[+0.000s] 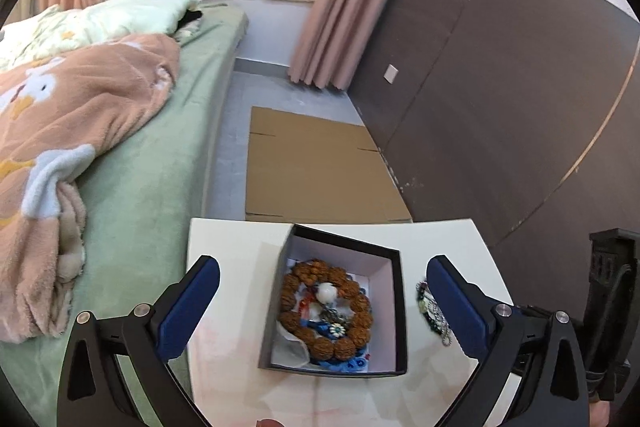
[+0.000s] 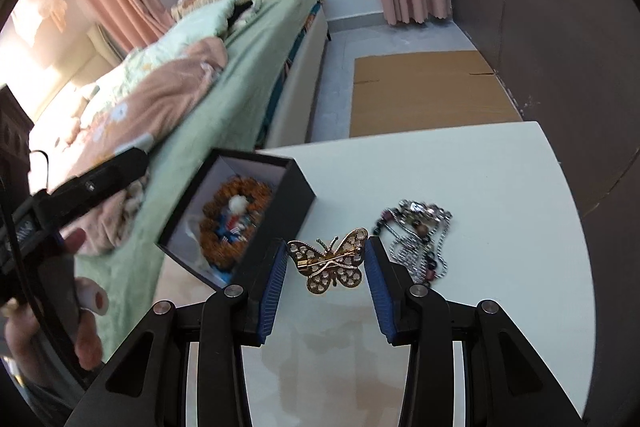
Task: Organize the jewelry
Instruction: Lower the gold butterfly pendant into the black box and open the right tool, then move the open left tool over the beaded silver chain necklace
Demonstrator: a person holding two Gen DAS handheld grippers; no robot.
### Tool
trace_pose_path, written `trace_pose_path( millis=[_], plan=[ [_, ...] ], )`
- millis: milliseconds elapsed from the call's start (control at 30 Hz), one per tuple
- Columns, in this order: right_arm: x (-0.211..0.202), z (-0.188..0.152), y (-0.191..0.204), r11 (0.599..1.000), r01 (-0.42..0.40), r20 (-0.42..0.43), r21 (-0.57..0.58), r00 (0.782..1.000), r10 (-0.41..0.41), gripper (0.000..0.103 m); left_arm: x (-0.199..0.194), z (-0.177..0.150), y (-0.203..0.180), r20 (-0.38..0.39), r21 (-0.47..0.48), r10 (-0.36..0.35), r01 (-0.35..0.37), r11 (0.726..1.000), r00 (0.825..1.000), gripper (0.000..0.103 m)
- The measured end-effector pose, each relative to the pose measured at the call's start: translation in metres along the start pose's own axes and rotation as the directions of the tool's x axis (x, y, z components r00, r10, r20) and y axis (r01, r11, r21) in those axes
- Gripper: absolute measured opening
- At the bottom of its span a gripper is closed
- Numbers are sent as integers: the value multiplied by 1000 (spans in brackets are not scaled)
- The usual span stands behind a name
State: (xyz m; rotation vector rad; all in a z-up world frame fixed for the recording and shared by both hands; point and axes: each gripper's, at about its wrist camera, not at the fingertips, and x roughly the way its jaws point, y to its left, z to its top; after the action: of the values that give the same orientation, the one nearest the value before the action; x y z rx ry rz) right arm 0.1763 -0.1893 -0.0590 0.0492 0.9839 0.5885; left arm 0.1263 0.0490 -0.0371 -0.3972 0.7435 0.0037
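Right gripper (image 2: 326,263) clamped on a gold butterfly brooch (image 2: 329,259), held above the white table (image 2: 500,179). Left gripper (image 1: 323,281) spread wide above the open black box (image 1: 394,311), which contains a brown bead bracelet (image 1: 326,309). A tangle of silver chains (image 2: 418,239) lies on the table beside the box.

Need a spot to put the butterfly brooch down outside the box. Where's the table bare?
Bare white table lies beyond the bead and chain pile, toward the far edge, and in the near strip under the right gripper, which holds the butterfly brooch. It is crowded inside the black box, which the walnut bracelet nearly fills.
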Motion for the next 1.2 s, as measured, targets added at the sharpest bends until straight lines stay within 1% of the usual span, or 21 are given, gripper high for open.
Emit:
trace_pose_path(
  millis=[133,233,300,467,533,600,633,667,700,733,767,800,933,1067,1133,1167,1200],
  plan=[
    [-7,6,9,997,-80,64,19,995,78,41,-1,2,10,-5,-31,6,-6,1000,1000,103],
    [-6,9,16,988,-148,96,36,985,144,41,-5,4,15,7,-32,21,-21,999,1000,103],
    [-3,11,21,978,-201,103,53,976,194,41,-6,5,19,10,-39,21,-20,999,1000,103],
    [9,11,36,963,-261,113,65,961,253,41,-10,7,31,8,-67,26,-25,997,1000,103],
    [15,11,44,957,-285,112,57,954,277,41,-12,8,37,13,-78,29,-28,997,999,103],
    [20,12,55,945,-325,110,35,941,319,42,-14,8,40,18,-85,32,-31,996,999,103],
    [21,11,58,946,-324,106,25,942,320,42,-15,8,42,20,-88,34,-33,996,999,103],
    [24,12,64,950,-311,84,10,947,309,46,-15,8,44,19,-91,36,-34,995,999,103],
    [26,11,67,954,-298,64,3,953,298,61,-15,8,45,18,-94,37,-35,995,999,103],
    [28,10,68,958,-288,51,2,956,287,71,-15,8,46,16,-100,34,-32,994,999,103],
    [30,10,67,962,-272,42,5,961,272,90,-15,8,47,16,-103,32,-30,994,999,103],
    [30,9,64,966,-259,47,16,965,258,95,-15,8,47,17,-106,30,-29,994,999,103],
    [26,11,42,965,-252,67,74,967,248,95,-16,8,47,23,-107,23,-21,994,999,103],
    [16,11,20,966,-227,95,122,972,216,96,-17,7,42,23,-95,9,-7,995,1000,103],
    [10,11,8,967,-212,109,143,974,197,99,-15,6,37,17,-84,11,-9,996,1000,103],
    [6,11,3,967,-203,118,154,975,186,103,-14,7,34,12,-78,3,-2,997,1000,103],
    [3,12,-2,967,-196,126,163,976,177,103,-14,6,32,11,-76,-6,7,997,1000,103]
  ],
)
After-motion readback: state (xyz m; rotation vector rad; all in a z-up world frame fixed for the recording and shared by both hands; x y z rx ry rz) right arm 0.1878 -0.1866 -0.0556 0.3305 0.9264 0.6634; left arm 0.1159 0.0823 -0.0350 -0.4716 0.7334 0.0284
